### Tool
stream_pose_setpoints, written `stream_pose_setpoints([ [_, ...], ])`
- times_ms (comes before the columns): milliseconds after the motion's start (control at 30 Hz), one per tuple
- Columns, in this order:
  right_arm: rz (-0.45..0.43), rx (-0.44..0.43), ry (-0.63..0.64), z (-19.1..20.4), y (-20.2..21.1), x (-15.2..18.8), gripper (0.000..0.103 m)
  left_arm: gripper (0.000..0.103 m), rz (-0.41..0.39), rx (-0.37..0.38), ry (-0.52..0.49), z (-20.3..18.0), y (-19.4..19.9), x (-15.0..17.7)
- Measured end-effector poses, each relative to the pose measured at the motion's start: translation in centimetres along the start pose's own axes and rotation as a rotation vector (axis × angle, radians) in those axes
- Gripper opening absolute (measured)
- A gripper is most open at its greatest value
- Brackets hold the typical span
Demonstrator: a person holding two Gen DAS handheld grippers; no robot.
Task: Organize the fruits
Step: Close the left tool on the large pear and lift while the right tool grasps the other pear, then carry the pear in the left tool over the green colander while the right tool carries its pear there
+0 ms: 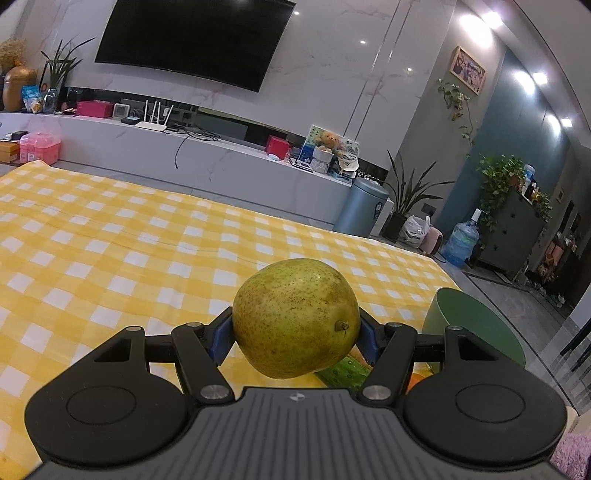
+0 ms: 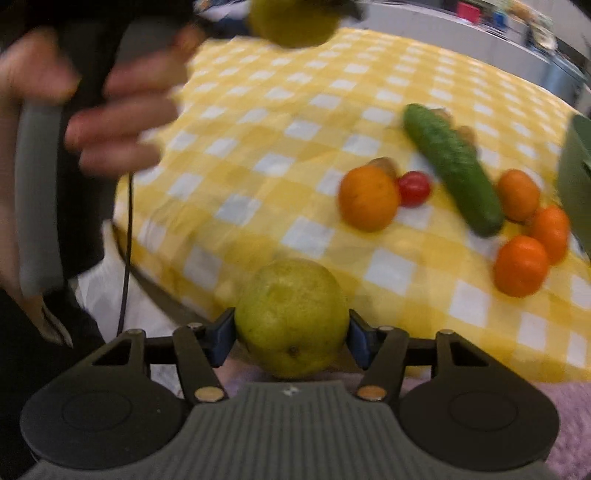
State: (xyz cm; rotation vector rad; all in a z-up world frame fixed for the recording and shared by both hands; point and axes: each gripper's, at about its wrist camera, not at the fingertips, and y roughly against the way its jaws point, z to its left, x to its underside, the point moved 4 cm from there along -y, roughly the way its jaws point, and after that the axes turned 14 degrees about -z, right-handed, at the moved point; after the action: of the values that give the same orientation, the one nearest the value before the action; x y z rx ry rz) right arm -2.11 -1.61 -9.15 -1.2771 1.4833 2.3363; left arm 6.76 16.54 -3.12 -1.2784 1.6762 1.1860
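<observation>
My left gripper (image 1: pixel 296 334) is shut on a green-yellow pear (image 1: pixel 295 317) and holds it above the yellow checked tablecloth (image 1: pixel 129 240). My right gripper (image 2: pixel 291 334) is shut on a second green pear (image 2: pixel 291 317) near the table's front edge. In the right wrist view a cucumber (image 2: pixel 452 168), several oranges (image 2: pixel 369 197) and a small red tomato (image 2: pixel 413 188) lie on the cloth (image 2: pixel 277 110). The left gripper's pear shows blurred at the top of that view (image 2: pixel 293 22), with the person's hand (image 2: pixel 118 107) beside it. A green bowl (image 1: pixel 476 325) stands to the right.
The green bowl's edge also shows at the right of the right wrist view (image 2: pixel 576 177). A TV cabinet (image 1: pixel 221 158) with clutter runs behind the table. A grey bin (image 1: pixel 362 206), plants and a water bottle (image 1: pixel 460 243) stand on the floor to the right.
</observation>
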Motion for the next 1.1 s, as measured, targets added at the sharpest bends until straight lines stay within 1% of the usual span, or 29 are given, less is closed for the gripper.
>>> stream_pose_setpoints([
  [67, -0.037, 0.041, -0.044, -0.9, 0.8, -0.7, 0.059, 0.075, 0.003, 0.007, -0.001, -0.1, 0.0, 0.1],
  [133, -0.077, 0.112, -0.079, -2.2, 1.7, -1.5, 0.059, 0.075, 0.008, 0.014, -0.004, -0.3, 0.0, 0.3],
  [200, -0.101, 0.184, -0.112, -3.8, 1.7, -2.2, 0.059, 0.075, 0.011, 0.021, -0.007, -0.4, -0.1, 0.4],
  [267, -0.091, 0.234, -0.112, -4.8, 1.4, -2.4, 0.059, 0.075, 0.016, 0.025, -0.009, -0.5, -0.2, 0.6],
  [333, -0.075, 0.263, -0.134, -5.9, 0.7, -2.5, 0.059, 0.075, 0.019, 0.025, -0.009, -0.5, -0.3, 0.6],
  [400, -0.054, 0.264, -0.182, -6.9, 0.0, -2.4, 0.059, 0.075, 0.018, 0.022, -0.008, -0.4, -0.3, 0.7],
  [467, -0.074, 0.258, -0.202, -7.2, 0.0, -2.7, 0.059, 0.075, 0.012, 0.018, -0.002, -0.3, -0.3, 0.7],
  [600, -0.09, 0.257, -0.184, -7.1, -0.6, -3.3, 0.059, 0.075, 0.02, 0.008, -0.005, -0.1, -0.4, 0.9],
  [800, -0.121, 0.247, -0.201, -8.1, -1.6, -4.4, 0.06, 0.075, 0.03, 0.005, -0.014, -0.3, -0.6, 1.3],
  [933, -0.135, 0.244, -0.19, -8.2, -1.7, -4.4, 0.059, 0.075, 0.037, 0.004, -0.03, -0.8, -0.6, 1.5],
  [1000, -0.151, 0.224, -0.229, -8.6, -1.1, -4.4, 0.059, 0.075, 0.037, 0.008, -0.036, -1.3, -0.6, 1.4],
  [1100, -0.227, 0.158, -0.335, -9.4, 1.4, -4.8, 0.059, 0.075, 0.052, 0.009, -0.042, -2.5, -0.7, 1.4],
])
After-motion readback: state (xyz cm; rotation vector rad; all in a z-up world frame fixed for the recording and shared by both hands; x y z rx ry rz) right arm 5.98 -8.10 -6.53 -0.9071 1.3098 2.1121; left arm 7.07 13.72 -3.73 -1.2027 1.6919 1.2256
